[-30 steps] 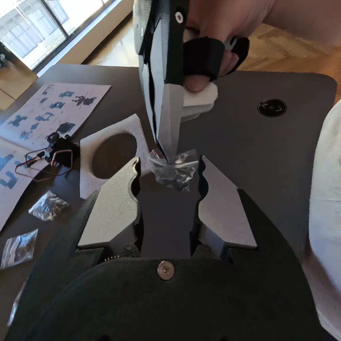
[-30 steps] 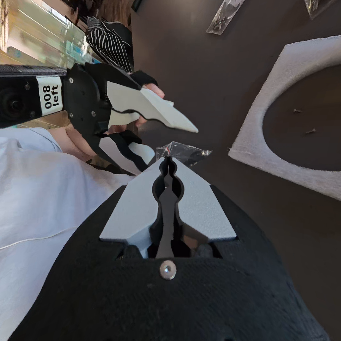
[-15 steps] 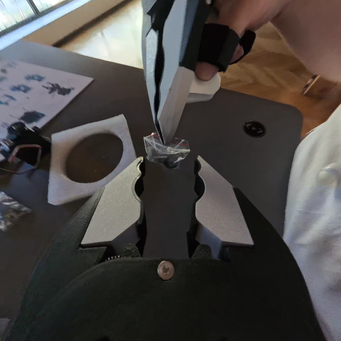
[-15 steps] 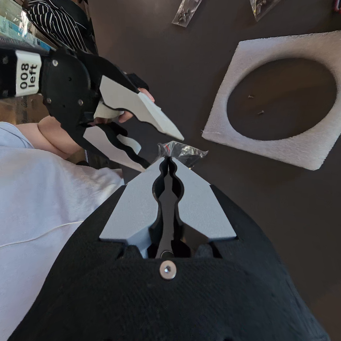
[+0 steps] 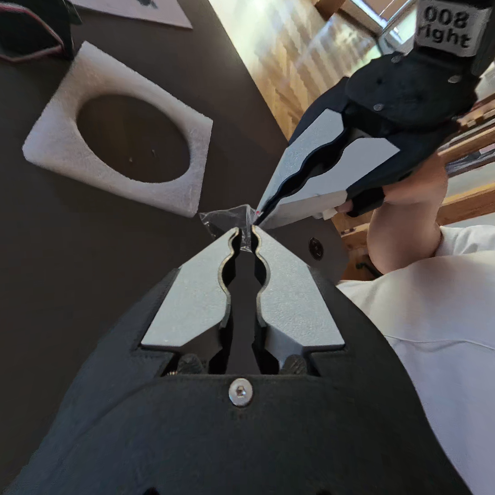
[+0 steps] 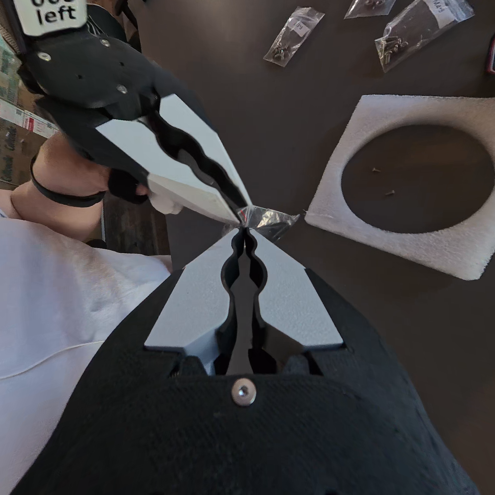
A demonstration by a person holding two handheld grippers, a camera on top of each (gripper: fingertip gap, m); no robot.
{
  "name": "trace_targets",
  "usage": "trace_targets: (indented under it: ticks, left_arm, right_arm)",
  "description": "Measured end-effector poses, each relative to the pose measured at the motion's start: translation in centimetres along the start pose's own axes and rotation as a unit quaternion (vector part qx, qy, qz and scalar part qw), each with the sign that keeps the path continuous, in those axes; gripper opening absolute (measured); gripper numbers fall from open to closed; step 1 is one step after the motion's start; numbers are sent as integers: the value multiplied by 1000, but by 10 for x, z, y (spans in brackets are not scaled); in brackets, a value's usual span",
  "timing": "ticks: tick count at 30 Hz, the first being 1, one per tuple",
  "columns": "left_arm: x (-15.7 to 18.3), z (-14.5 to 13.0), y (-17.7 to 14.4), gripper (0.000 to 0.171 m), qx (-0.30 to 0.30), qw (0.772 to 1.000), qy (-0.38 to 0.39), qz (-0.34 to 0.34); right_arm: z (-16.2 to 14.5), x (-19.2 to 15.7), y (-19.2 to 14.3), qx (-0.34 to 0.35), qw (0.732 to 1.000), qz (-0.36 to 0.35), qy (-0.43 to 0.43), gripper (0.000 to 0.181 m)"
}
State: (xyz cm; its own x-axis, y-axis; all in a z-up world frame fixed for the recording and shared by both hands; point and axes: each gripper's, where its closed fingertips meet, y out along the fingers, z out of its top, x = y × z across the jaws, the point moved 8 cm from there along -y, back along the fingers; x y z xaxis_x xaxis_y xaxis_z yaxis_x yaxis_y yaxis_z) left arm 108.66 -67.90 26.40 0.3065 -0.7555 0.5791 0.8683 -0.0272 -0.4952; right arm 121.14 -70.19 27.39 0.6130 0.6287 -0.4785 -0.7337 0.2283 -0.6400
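Right wrist view: both tongs (image 6: 243,229) pinched on bag (image 6: 270,218).

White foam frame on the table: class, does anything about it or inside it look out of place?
Yes. Two tiny loose screws lie on the bare table inside the round hole of the foam frame, while the other screws sit sealed in small clear bags farther off.
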Motion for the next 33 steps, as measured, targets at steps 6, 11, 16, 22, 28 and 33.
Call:
trace_targets:
  ticks: [6, 11, 16, 22, 28, 33]
  left_arm:
    - [-3, -3, 11, 0, -49, 999, -17, 10]
    - [-6, 4, 11, 0, -91, 990, 26, 106]
    - [0, 18, 6, 0, -96, 981, 72, 155]
    - [4, 31, -13, 0, -73, 990, 53, 108]
    - [28, 48, -20, 0, -74, 997, 34, -9]
    - [43, 59, -24, 0, -73, 991, 36, -102]
  right_arm:
    - [-3, 1, 5, 1, 999, -24, -21, 0]
    - [-2, 1, 0, 16, 996, -78, -29, 0]
    - [5, -14, 0, 57, 994, -59, -76, 1]
    - [-4, 3, -10, 179, 938, -97, -281, 74]
    - [0, -6, 2, 254, 884, -71, -386, 82]
    - [9, -8, -11, 280, 876, 0, -393, 29]
